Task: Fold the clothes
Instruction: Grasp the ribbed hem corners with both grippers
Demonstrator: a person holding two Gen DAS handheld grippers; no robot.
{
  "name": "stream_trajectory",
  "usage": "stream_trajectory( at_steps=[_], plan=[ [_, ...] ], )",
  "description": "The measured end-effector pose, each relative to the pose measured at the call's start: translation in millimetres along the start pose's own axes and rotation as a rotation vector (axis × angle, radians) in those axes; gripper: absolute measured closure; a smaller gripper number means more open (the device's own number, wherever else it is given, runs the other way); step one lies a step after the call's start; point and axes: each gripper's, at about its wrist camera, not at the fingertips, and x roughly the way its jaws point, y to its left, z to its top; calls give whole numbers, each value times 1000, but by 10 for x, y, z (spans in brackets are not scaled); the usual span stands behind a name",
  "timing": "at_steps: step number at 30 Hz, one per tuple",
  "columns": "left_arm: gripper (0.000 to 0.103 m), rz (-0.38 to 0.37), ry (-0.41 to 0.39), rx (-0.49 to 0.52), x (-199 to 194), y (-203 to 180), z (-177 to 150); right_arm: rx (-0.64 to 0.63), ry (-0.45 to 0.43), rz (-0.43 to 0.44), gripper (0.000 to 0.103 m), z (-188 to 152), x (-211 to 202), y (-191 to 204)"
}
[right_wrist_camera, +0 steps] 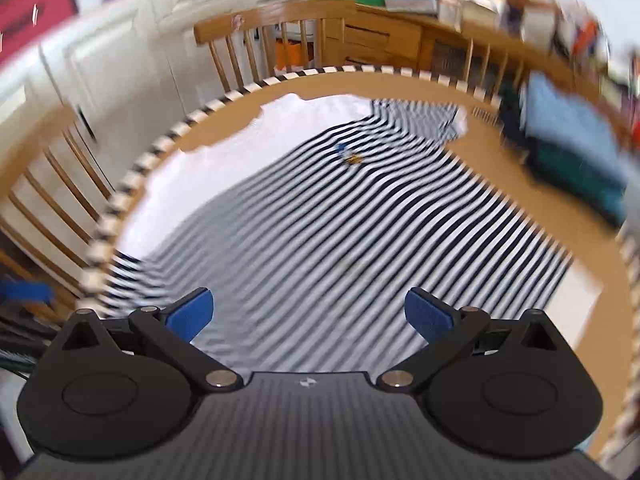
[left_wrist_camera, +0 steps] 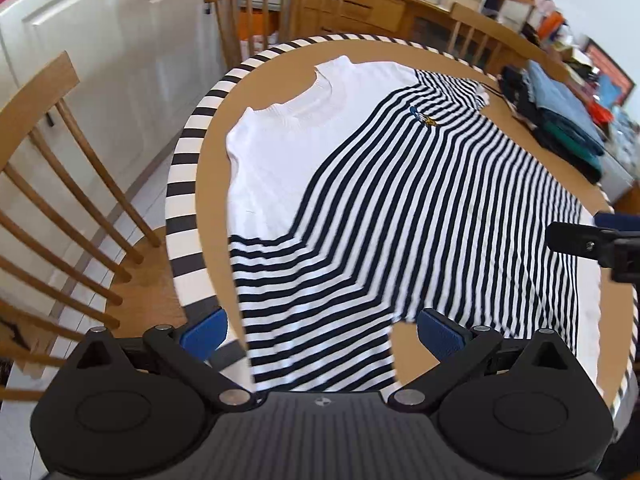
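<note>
While my left gripper (left_wrist_camera: 320,330) hovers spread wide over the near sleeve, the striped shirt (left_wrist_camera: 384,208) lies flat across the round table (left_wrist_camera: 212,160), its white shoulder panel toward the wooden chair (left_wrist_camera: 60,208) on the left. Moving right, my right gripper (right_wrist_camera: 308,312) hangs with its blue pads (right_wrist_camera: 192,314) parted above the hem, holding nothing. Far right, folded clothes (left_wrist_camera: 560,112) sit stacked.

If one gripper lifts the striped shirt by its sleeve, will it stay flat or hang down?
The striped shirt probably hangs limp: it is thin knit lying flat on the table. It likely drags rather than slides, since it covers much of the table.
</note>
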Motion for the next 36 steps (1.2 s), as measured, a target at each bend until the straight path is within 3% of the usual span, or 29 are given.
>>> stream_trajectory(
  at_steps=[2, 3, 6, 8, 11, 16, 21, 28, 33, 36],
  plan=[
    [1, -23, -22, 12, -28, 184, -51, 123, 12, 70, 1, -158, 46, 3],
    [1, -35, -35, 17, -40, 281, -82, 180, 29, 91, 9, -246, 91, 16],
    [4, -92, -48, 23, -30, 507, -204, 284, 67, 133, 55, -543, 237, 117],
    [9, -136, -41, 22, 6, 629, -303, 313, 99, 141, 59, -729, 334, 221],
    [26, -209, -16, 29, 103, 710, -460, 311, 106, 165, 75, -964, 400, 406],
    [41, -256, -8, 99, 210, 656, -655, 290, 105, 169, 75, -1111, 433, 576],
    [62, -295, 51, 79, 305, 625, -741, 291, 122, 174, 76, -1090, 552, 569],
    [68, -323, 126, -5, 372, 673, -820, 210, 162, 154, 76, -1100, 677, 604],
    [86, -342, 150, -16, 411, 628, -849, 168, 177, 174, 76, -1075, 691, 638],
    [88, -336, 157, -24, 425, 615, -844, 91, 183, 175, 77, -1081, 688, 735]
  ],
)
